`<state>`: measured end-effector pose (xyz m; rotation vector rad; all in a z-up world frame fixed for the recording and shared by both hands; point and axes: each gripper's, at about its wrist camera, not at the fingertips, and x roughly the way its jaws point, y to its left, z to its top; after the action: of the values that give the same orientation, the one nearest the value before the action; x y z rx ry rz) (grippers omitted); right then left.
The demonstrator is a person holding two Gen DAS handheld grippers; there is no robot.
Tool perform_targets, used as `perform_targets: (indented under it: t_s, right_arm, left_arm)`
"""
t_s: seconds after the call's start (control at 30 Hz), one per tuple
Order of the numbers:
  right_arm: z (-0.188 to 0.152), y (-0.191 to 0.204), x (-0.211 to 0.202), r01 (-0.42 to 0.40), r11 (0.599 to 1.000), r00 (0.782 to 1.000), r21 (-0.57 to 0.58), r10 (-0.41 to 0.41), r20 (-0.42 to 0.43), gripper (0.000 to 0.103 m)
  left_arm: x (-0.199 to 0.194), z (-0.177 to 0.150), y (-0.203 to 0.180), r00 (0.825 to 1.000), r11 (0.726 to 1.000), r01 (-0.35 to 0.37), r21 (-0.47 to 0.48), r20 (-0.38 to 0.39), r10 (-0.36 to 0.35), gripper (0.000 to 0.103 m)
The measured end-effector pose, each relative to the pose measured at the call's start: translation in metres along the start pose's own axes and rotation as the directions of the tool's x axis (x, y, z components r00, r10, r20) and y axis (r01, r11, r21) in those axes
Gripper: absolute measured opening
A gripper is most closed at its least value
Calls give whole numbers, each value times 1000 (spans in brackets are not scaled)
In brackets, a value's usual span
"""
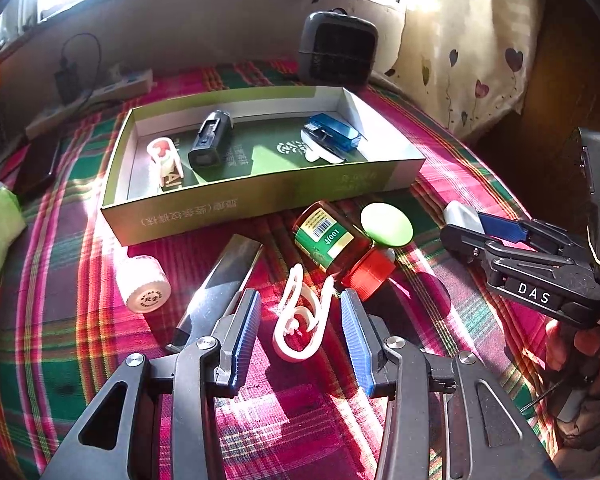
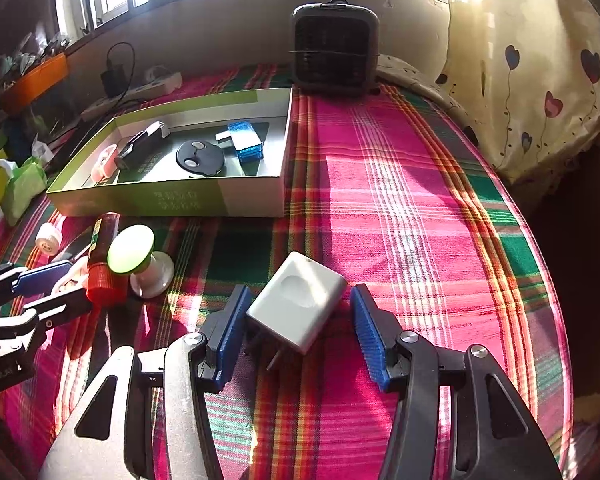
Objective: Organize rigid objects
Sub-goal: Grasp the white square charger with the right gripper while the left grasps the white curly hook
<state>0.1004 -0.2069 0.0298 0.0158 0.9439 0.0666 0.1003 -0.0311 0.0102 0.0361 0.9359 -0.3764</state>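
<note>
1. Two claws are in view: the left claw (image 1: 300, 320) and the right claw (image 2: 300, 328), each with two blue ribbed pads.
2. One green box (image 1: 228, 204) lies ahead of the left claw. It holds one black device (image 1: 210, 142), one blue case (image 1: 334, 132), one white-and-red piece (image 1: 162, 160) and one black disc (image 2: 199, 157).
3. Outside the box lie one brown bottle (image 1: 332, 244) with a red cap, one small white bottle (image 1: 144, 284), one green-topped knob (image 1: 386, 224), one white clip (image 1: 300, 316), one dark flat bar (image 1: 224, 280) and one white charger (image 2: 298, 304).
4. The brown bottle's label reads "100" beside a barcode; the right claw's body reads "DAS". The box carries Chinese print, too small to read.
5. Left claw: jaws part open, gripping nothing; the clip lies on the cloth between its pads, touching neither.
6. Right claw: jaws part open; the charger lies between them, tilted, close to the left pad, contact unclear.
</note>
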Motion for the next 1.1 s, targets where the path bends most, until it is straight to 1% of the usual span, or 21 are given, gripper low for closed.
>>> perform_targets:
  t_s: [0.07,0.2,0.37,0.43,0.47,0.57,0.7,1.1]
  right_arm:
    - [0,0,0,-6,1000,1000,6,6,2,52]
    - [-1,0,-1,-8,1000,1000,9,8,3,52]
    - [-1,-2,-2,-7,1000,1000,21,7,6,49]
    - [-2,-3,-2,-6,1000,1000,25,5,7,47]
    - [-2,-4,-2,-5,1000,1000,27,5,7,46]
    - [-2,-4,-2,-4,1000,1000,29,4,8,45]
    - [-2,-6,-3,-2,999,1000,36,2,10,40]
    - [-2,-7,-4,-4,999,1000,43,3,13,36]
  left_arm:
    - [0,0,0,1000,1000,-8,3,1,8,38]
    - [-1,0,4,1000,1000,-16,-17,3,16,28]
    - [-1,0,6,1000,1000,-17,-19,4,18,27]
    - [-1,1,7,1000,1000,-19,-23,5,19,25]
    - [-1,1,8,1000,999,-22,-26,5,23,23]
    - [-1,0,9,1000,999,-18,-30,7,18,23]
    - [-1,0,9,1000,999,-18,-30,8,19,23]
    - [-3,0,11,1000,999,-18,-39,9,18,23]
